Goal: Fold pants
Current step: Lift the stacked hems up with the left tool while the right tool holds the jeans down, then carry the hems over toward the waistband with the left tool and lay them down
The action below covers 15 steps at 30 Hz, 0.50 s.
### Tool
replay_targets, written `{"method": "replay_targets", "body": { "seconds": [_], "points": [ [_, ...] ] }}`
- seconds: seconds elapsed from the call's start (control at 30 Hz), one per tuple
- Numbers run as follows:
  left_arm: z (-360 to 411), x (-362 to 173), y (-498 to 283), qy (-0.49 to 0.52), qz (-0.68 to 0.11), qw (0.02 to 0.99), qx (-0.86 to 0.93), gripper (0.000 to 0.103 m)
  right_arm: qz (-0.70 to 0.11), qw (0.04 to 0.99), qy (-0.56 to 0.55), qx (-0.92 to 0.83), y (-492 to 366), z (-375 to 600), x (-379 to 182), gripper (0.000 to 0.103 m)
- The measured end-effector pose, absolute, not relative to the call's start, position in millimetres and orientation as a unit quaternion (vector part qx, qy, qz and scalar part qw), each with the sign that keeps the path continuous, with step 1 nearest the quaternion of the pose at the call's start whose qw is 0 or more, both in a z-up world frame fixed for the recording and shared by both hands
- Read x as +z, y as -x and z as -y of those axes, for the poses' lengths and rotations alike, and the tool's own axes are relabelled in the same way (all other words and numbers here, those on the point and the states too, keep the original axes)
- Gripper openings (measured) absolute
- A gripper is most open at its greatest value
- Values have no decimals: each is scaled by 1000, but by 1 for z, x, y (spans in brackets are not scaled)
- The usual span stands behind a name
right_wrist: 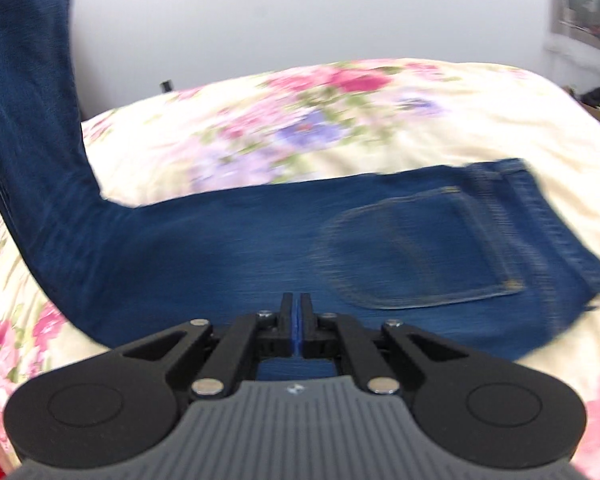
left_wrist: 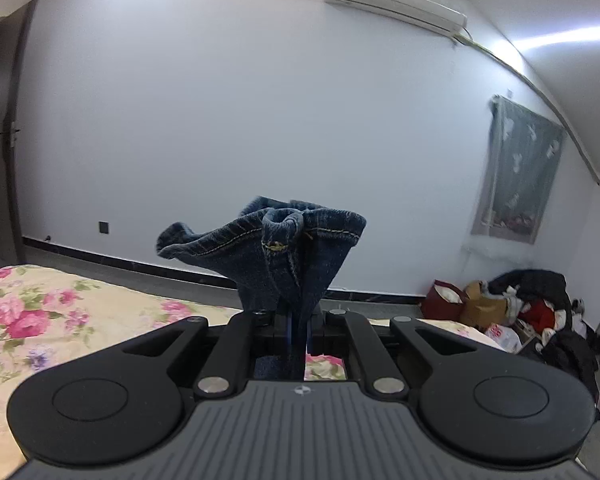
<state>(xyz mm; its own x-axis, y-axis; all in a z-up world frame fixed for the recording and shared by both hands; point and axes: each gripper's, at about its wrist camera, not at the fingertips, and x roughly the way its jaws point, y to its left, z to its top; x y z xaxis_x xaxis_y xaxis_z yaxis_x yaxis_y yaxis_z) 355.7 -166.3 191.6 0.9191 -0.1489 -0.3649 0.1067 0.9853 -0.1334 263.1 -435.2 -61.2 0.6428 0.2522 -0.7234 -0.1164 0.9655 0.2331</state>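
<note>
The pants are dark blue jeans. In the left wrist view my left gripper (left_wrist: 298,320) is shut on the bunched leg hems of the jeans (left_wrist: 276,248) and holds them up above the bed. In the right wrist view the jeans (right_wrist: 228,240) lie across the bed with the back pocket (right_wrist: 416,248) and waistband at the right, and the legs rise up the left edge of the view. My right gripper (right_wrist: 299,304) is shut, its jaws pressed together with nothing seen between them, just above the seat of the jeans. The right wrist view is motion-blurred.
The bed has a cream floral sheet (right_wrist: 300,120), also seen in the left wrist view (left_wrist: 40,312). A pile of bags and clothes (left_wrist: 512,312) lies on the floor at the right by the wall. A door (left_wrist: 0,140) stands at the far left.
</note>
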Motion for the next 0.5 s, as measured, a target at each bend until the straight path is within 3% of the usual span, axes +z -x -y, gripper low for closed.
{"method": "replay_targets", "body": {
  "seconds": [0.17, 0.3, 0.5],
  "points": [
    [276, 132, -376, 37, -242, 960, -137, 6, -405, 905, -114, 68, -256, 500, -77, 0],
    [354, 50, -388, 16, -313, 932, -184, 6, -418, 896, -143, 43, -254, 543, -100, 0],
    [402, -69, -375, -2, -439, 865, -243, 6, -442, 884, -146, 26, -252, 575, -124, 0]
  ]
}}
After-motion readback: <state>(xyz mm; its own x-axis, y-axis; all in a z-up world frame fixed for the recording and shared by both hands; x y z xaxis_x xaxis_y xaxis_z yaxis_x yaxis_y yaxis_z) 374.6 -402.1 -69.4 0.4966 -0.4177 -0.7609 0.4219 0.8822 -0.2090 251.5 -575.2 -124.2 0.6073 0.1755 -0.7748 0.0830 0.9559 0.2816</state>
